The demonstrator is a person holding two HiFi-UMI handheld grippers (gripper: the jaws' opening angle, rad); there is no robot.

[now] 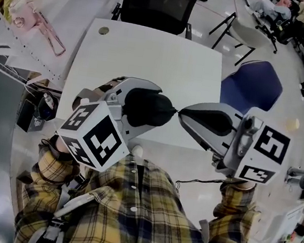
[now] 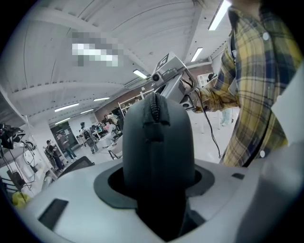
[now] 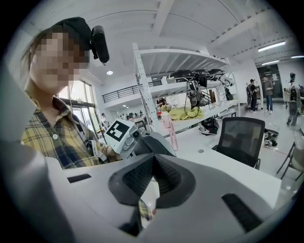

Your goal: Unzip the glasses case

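Yellow-and-navy plaid shirt fills the near edge of the head view, with both grippers held up in front of it above a white, rounded-corner table on a pale glossy floor. At the left, a neighbouring white surface carries a pink object. A black mesh-backed chair stands at the table's far side, and a blue chair sits off its right corner. The room is an open workshop with shelving and ceiling strip lights. There are two grippers, two marker cubes, and one glasses case. The left gripper, a smooth grey shell behind its black-and-white cube, is clamped around the glasses case, a rounded matte black shell. A toothed zipper runs over its crown. The right gripper carries its own cube. Its ribbed dark pads are pressed together at the tips, right against the case's pointed right end. Whether they pinch a pull tab there I cannot tell.
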